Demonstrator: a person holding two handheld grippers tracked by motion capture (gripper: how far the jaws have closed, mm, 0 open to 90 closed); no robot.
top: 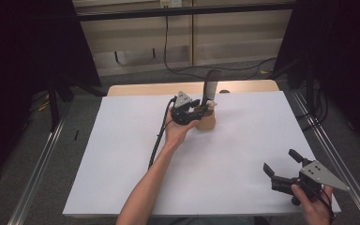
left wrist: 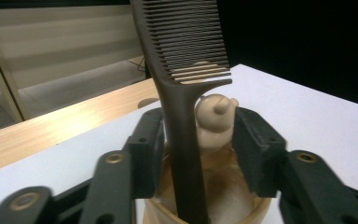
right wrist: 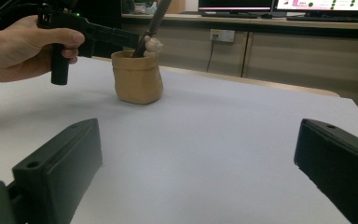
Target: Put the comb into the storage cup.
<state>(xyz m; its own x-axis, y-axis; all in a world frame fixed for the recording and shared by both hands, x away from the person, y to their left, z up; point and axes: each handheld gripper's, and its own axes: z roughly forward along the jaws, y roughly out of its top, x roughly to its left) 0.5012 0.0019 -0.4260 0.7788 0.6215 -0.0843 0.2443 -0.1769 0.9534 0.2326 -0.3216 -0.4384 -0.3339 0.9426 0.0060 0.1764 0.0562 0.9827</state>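
Covering most of the wooden table [top: 136, 89] was a white sheet [top: 122, 164], with bare wood left only along the far edge. Toward the far middle of that sheet stood a tan, sack-shaped holder [top: 207, 123], upright, with a small bear figure [left wrist: 214, 119] of the same tan rising at its rim. A dark comb [left wrist: 182, 65] stood nearly upright in the holder, handle down inside it and teeth at the top, leaning slightly.

The left gripper [top: 201, 111], held in the person's left hand [top: 177, 131], reached the holder's mouth from the left. In the left gripper view its jaws stood narrowly apart on either side of the comb's handle and the bear; the left jaw lay against or just beside the handle, and I could not tell whether they pressed it.

The right gripper [top: 281, 161] was well apart, near the sheet's near right corner, gripped by the right hand [top: 315, 204]. Its jaws were spread wide with nothing between them, pointing toward the holder.
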